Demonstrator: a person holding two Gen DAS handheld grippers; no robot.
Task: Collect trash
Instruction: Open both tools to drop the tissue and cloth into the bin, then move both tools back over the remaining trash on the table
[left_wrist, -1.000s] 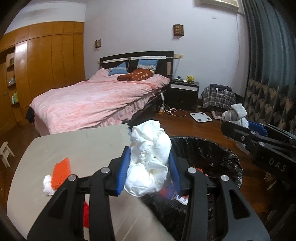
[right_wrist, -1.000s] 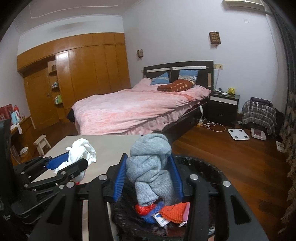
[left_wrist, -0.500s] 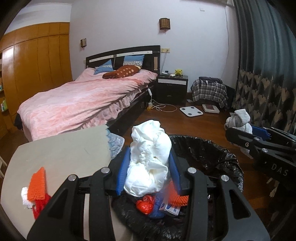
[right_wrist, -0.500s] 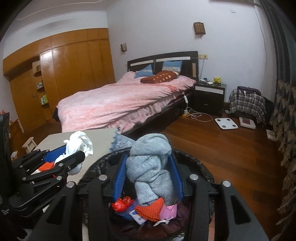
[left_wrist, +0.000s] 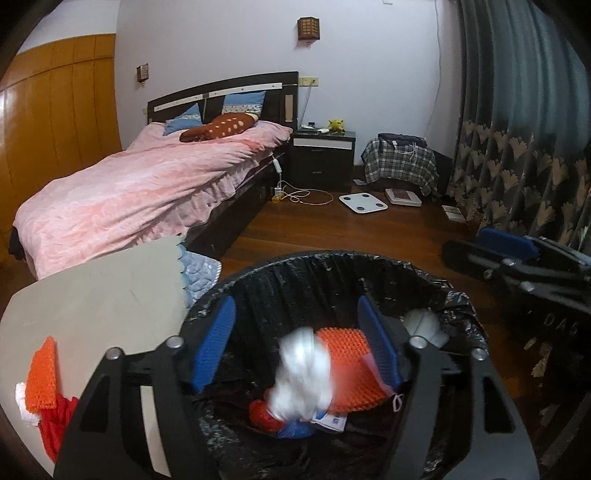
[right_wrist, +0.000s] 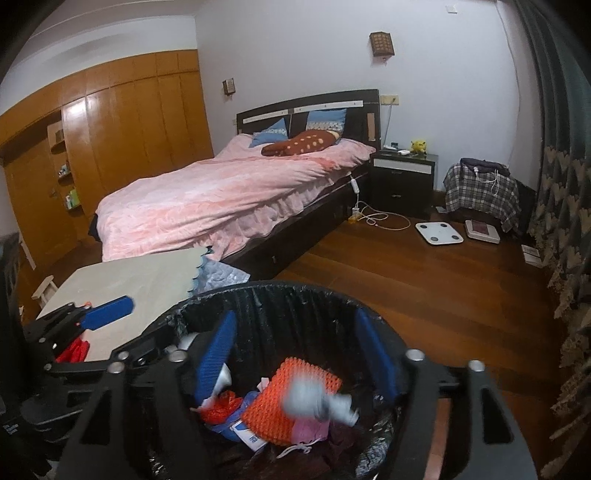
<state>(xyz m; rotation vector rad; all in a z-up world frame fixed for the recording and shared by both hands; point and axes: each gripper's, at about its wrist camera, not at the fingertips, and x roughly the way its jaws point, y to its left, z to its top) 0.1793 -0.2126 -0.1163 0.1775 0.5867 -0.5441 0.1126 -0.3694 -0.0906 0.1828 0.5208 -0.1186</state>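
Note:
Both grippers hang open over a bin lined with a black bag (left_wrist: 332, 269) (right_wrist: 295, 295). My left gripper (left_wrist: 297, 341) is open; a blurred white wad (left_wrist: 301, 382) is falling below it into the bin. My right gripper (right_wrist: 297, 354) is open; a blurred grey cloth (right_wrist: 314, 400) is falling from it. The bin holds orange mesh (left_wrist: 347, 369) (right_wrist: 288, 398), red and blue scraps and a paper. More trash, an orange mesh piece (left_wrist: 40, 380) with red and white bits, lies on the grey table (left_wrist: 92, 306).
The right gripper shows at the right of the left wrist view (left_wrist: 524, 266); the left gripper shows at the left of the right wrist view (right_wrist: 74, 332). A pink bed (left_wrist: 140, 192), nightstand (left_wrist: 323, 155), white scale (left_wrist: 364, 202) and curtains (left_wrist: 535, 140) stand beyond on the wood floor.
Both grippers have opened over the bin. The white wad left the left gripper and the grey cloth left the right gripper; both are dropping into the bin.

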